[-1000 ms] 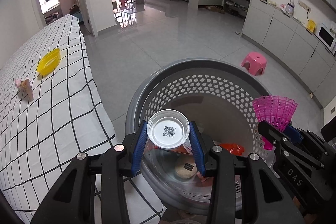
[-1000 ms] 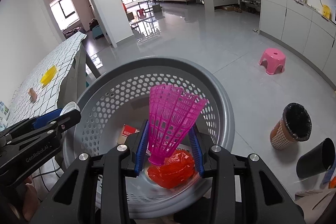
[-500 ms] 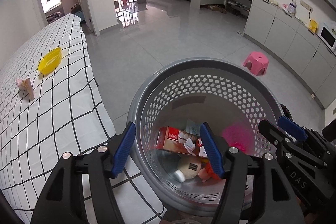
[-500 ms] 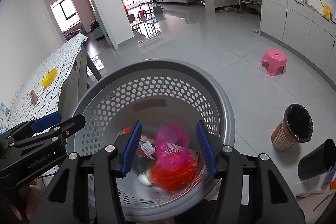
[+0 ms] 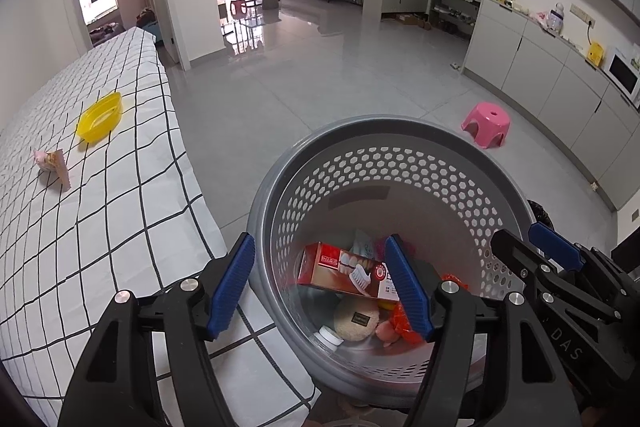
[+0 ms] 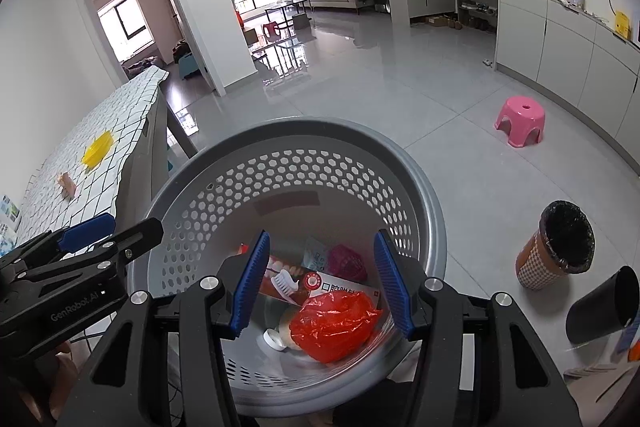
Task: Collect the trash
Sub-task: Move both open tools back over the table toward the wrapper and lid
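We held both grippers, left [image 5: 320, 283] & right [image 6: 320, 283], over the grey perforated plastic basket [image 6: 420, 195]; jaws had just been opening, nothing between. Pink shuttlecock [image 6: 347, 262] & red toothpaste box [image 5: 344, 269] lay inside, below.

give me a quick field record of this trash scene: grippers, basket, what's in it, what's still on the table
left gripper: open, holding nothing, above the basket; jaws have just been opening
right gripper: open, holding nothing, above the basket; jaws opened a moment ago
basket: grey, perforated wall, on the floor beside the table
in basket: toothpaste box, red plastic bag, pink shuttlecock, round beige pad
table: white cloth with black grid
still on table: yellow dish, small pink wrapper
floor nearby: pink stool, lined bin
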